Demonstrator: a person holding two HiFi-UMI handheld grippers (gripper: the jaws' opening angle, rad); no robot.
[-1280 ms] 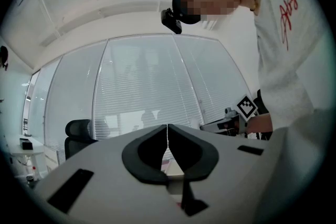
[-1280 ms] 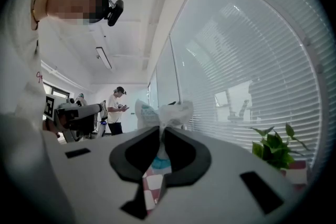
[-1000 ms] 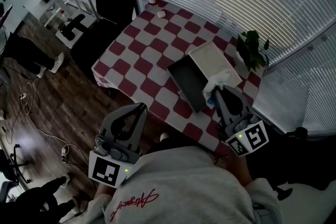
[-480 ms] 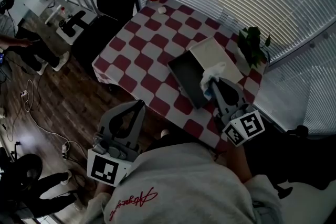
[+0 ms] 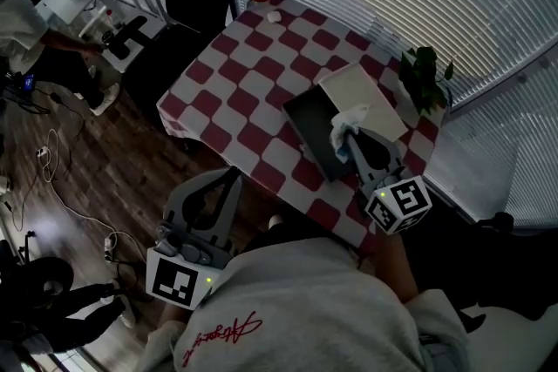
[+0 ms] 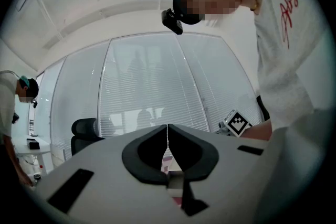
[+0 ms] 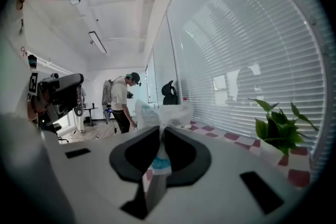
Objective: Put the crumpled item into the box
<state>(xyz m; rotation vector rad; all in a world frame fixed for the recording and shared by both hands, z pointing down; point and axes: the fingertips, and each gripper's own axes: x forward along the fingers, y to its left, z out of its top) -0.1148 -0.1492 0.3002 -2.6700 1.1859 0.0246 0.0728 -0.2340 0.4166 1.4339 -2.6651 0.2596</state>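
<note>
My right gripper (image 5: 350, 142) is clenched on the crumpled item (image 5: 349, 121), a white wad with some blue, holding it over the right edge of the dark open box (image 5: 305, 119) on the checkered table (image 5: 253, 74). My left gripper (image 5: 228, 183) hangs off the table's near side, jaws pressed together on nothing.

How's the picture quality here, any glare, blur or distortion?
Head view: daylight through the blinds glares at the top right, while the floor is dim. Left gripper view: fisheye bending, black corners, pale backlit blinds. Right gripper view: same fisheye curve; the crumpled item in the jaws looks soft, close to the lens.
</note>
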